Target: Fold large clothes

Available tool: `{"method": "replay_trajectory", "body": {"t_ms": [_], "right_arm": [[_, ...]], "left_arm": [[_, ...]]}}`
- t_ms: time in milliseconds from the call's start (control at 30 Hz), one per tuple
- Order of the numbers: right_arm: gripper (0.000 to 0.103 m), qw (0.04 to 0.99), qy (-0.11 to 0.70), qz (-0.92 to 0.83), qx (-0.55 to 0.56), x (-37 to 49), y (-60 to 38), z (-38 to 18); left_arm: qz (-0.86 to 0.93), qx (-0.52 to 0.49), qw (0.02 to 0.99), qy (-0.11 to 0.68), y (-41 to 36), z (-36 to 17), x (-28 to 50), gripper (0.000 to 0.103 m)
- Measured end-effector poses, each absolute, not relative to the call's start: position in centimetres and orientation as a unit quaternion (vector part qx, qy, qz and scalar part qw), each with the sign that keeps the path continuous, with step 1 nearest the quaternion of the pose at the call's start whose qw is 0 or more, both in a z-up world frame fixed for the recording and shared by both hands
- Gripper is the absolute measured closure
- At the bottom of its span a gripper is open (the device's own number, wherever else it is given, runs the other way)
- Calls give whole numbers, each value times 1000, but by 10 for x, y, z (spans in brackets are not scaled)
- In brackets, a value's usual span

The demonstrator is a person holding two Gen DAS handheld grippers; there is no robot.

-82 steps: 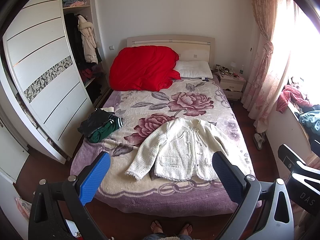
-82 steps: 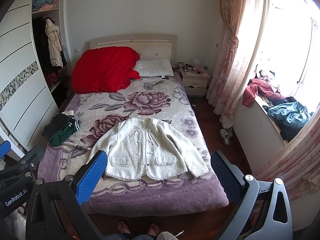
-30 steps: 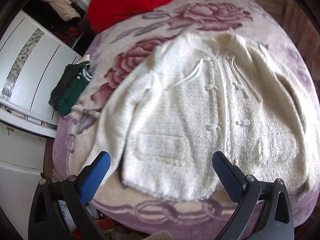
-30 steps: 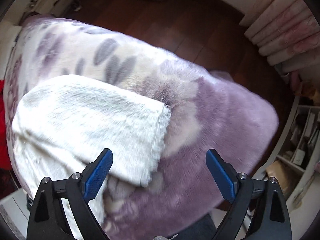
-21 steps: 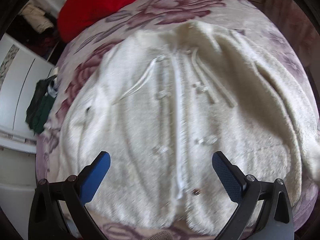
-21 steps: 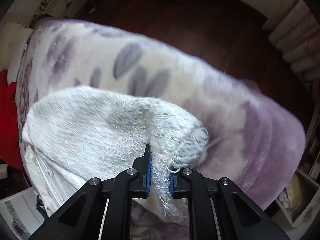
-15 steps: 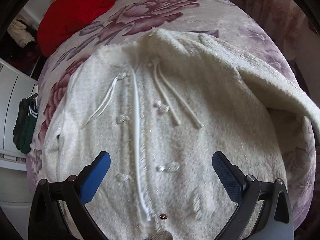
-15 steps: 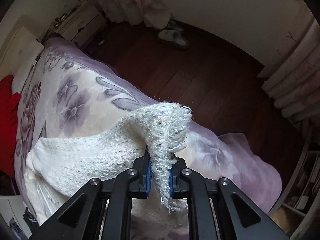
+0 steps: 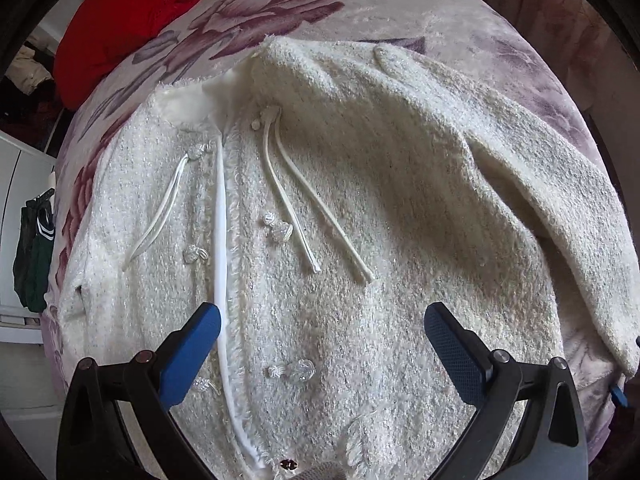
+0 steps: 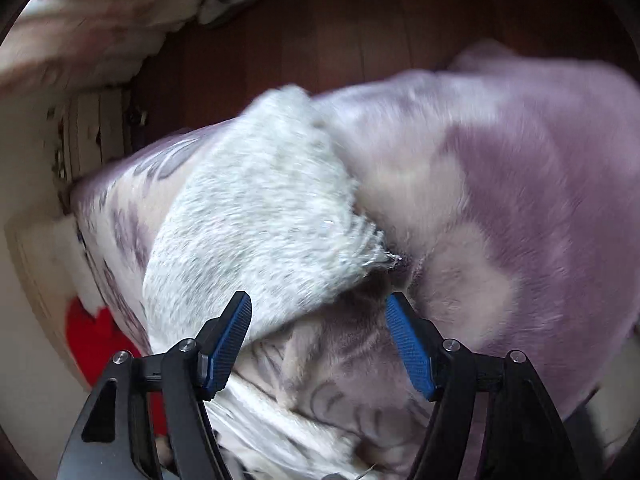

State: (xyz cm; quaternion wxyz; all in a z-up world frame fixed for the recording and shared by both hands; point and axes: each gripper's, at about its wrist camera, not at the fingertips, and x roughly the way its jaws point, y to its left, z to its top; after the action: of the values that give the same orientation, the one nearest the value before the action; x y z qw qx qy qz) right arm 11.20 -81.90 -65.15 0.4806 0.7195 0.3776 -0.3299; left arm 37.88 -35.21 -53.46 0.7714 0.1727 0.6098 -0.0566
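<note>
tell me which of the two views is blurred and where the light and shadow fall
Right wrist view: motion-smeared throughout, the sleeve cuff and purple blanket streaky, only the open right gripper sharp. Left wrist view: crisp, fisheye-bowed at the edges; the white jacket is lit from the right, with soft shadow under its raised sleeve; the open left gripper is sharp.

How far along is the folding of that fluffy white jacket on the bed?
Barely begun. Done: the fluffy white jacket lies face up on the purple floral blanket. In hand: the right gripper has just been opening, nothing pinched, with the sleeve cuff lying ahead of it; the left gripper hovers open above the jacket's front. Left: both sleeves and the body; no fold is visible yet.
</note>
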Motion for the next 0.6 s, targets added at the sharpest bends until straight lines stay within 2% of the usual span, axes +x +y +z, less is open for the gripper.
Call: {"method": "replay_trajectory", "body": {"t_ms": [67,100,167,200,267,367,467,600], "right_arm": [[32,480,320,-328,748,122,-813,-672],[37,505,268,-338,748,125,-813,-670],[85,538,237,-374,718,143,-811,-665],[93,539,241,-382,710,152,-812,-664],[93,543,237,-397,700,167,-812,-658],[94,591,233,-389,667,186,-824,-618],[94,656,244,-362,616,222,-839,-561],[94,757,290,-292,507,310,-817,-473]], "left_arm": [[-48,174,773,609,-348,-536,379,0],[-44,174,774,608,-345,-536,379,0],[-33,169,776,607,-336,-536,379,0],[-25,163,778,606,-330,-534,380,0],[-14,150,779,608,-318,-531,382,0],[3,124,781,612,-299,-523,384,0],[13,83,789,608,-278,-510,384,0],[29,37,801,596,-244,-490,377,0]]}}
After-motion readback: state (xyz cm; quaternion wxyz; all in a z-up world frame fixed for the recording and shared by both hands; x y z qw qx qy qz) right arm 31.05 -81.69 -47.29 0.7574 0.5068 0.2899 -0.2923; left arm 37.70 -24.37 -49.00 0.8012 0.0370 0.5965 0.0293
